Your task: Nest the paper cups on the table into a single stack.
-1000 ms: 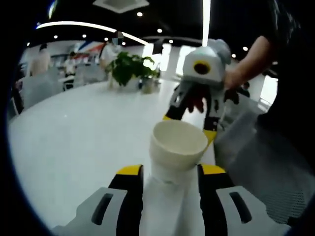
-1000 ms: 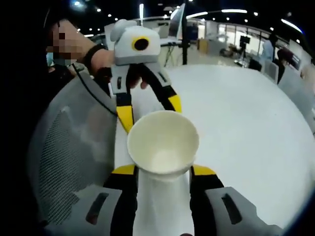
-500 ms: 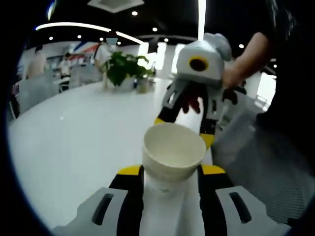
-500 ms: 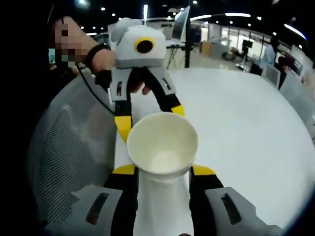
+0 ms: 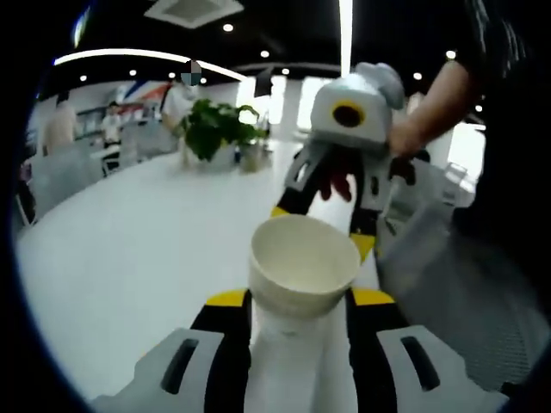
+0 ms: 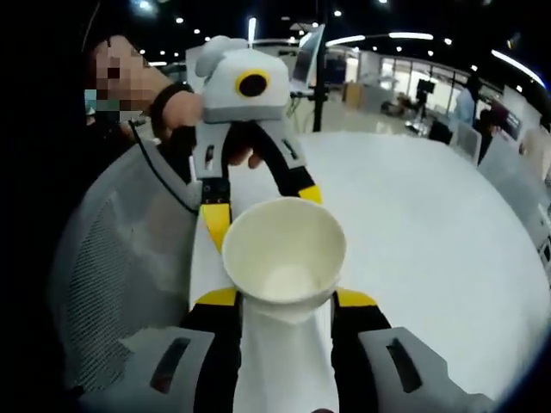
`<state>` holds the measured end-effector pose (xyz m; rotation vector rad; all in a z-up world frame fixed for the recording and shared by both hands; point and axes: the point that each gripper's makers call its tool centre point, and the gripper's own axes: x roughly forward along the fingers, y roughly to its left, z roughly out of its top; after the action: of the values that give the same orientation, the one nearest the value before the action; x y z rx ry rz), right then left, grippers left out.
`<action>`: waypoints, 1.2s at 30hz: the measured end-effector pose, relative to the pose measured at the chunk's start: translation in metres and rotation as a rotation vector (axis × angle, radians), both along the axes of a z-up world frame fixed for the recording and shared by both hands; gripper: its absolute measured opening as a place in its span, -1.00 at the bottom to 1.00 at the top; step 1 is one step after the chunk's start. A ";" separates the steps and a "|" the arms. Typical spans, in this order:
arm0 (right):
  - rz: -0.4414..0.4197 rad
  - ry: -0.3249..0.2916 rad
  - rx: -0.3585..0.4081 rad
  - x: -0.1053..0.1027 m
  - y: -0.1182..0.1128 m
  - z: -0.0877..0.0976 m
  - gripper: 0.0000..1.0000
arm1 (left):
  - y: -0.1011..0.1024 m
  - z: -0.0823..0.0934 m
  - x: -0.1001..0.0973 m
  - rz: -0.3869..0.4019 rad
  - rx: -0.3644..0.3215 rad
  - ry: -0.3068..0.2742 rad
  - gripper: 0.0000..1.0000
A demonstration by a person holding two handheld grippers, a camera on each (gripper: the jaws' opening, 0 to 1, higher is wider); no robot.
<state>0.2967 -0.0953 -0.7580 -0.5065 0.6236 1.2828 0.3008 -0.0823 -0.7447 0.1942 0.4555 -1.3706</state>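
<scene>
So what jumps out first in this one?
Each gripper holds a white cup between its jaws, mouth facing the camera: the left cup in the left gripper view, the right cup in the right gripper view. Just behind each cup the other gripper faces back, the right gripper and the left gripper, above a white table.

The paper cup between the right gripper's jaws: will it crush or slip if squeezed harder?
Probably crushable: the paper cup looks thin-walled and empty, so likely light. Its tapered body narrows between the jaws of the right gripper, so it might slide. The rim still looks round, suggesting a gentle grip.
</scene>
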 end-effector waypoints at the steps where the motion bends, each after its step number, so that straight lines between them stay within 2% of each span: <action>1: -0.001 -0.009 -0.002 0.004 0.000 0.002 -0.25 | -0.001 0.002 0.004 -0.003 0.003 -0.008 -0.17; 9: -0.011 -0.041 0.002 0.033 -0.005 0.015 -0.25 | -0.006 0.016 0.032 -0.020 0.017 -0.051 -0.17; 16: -0.026 -0.068 0.001 0.067 -0.011 0.023 -0.26 | -0.012 0.025 0.066 -0.034 0.028 -0.084 -0.17; 29: -0.003 -0.084 -0.016 0.120 -0.010 0.018 -0.26 | -0.011 0.019 0.118 -0.018 0.033 -0.091 -0.17; 36: -0.031 -0.067 0.003 0.147 -0.006 0.005 -0.26 | -0.008 0.010 0.146 -0.012 0.050 -0.101 -0.16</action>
<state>0.4438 -0.1013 -0.7525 -0.5337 0.5712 1.2320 0.4466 -0.0904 -0.7346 0.3063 0.4053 -1.3557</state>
